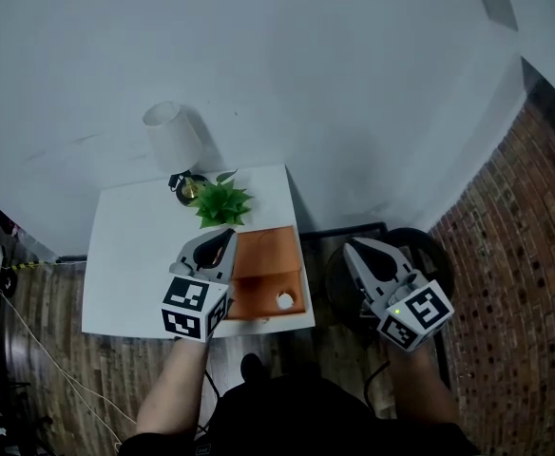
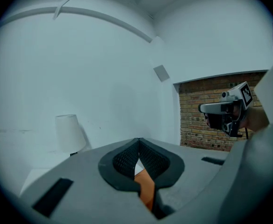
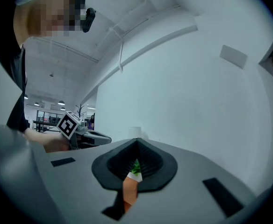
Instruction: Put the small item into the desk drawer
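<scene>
Wall (image 1: 306,65): plain white, right behind it all.
Surface (image 1: 135,245): white desk, lamp (image 1: 173,133) and plant (image 1: 222,203) at the back.
Drawer (image 1: 263,255): open, orange-brown inside.
Left gripper (image 1: 220,240): over the drawer's left edge, jaws clenched, empty.
Right gripper (image 1: 356,248): off the surface's right side, jaws clenched, empty.
Small item (image 1: 285,300): white, in the drawer's near right corner.

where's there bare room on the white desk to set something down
The left half of the desk, from its left edge to the lamp and plant, is bare. The back middle is crowded by them; the open orange drawer takes the right side.
</scene>
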`<state>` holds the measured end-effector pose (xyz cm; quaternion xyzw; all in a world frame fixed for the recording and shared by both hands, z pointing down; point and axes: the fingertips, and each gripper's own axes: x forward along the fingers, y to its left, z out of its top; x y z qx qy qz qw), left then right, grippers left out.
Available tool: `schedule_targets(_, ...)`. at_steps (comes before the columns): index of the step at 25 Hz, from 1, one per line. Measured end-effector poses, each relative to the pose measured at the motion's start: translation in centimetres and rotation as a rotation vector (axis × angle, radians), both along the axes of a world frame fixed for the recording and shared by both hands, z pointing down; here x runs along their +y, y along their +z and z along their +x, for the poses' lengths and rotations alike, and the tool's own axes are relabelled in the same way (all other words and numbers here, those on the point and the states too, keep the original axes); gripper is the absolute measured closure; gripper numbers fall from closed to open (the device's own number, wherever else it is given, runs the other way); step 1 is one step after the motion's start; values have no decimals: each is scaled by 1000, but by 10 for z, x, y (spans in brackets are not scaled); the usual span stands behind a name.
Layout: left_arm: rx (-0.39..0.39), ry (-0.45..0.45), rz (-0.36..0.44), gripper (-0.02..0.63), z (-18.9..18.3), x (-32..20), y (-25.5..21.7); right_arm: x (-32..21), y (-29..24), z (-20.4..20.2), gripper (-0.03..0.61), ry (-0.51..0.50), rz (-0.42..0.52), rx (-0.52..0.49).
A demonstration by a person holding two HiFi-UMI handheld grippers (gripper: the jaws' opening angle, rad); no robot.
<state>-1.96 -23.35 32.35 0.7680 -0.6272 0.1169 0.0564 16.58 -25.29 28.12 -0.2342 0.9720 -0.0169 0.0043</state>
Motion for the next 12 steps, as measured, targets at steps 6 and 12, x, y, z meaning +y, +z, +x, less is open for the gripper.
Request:
schedule_targets(6, 37, -30, 40, 603, -14, 1, -13, -8, -2, 9, 575, 58, 13, -3)
schedule_targets(12, 50, -40, 26, 603, -18, 3, -1, -6, 8, 13, 575, 68, -6, -10)
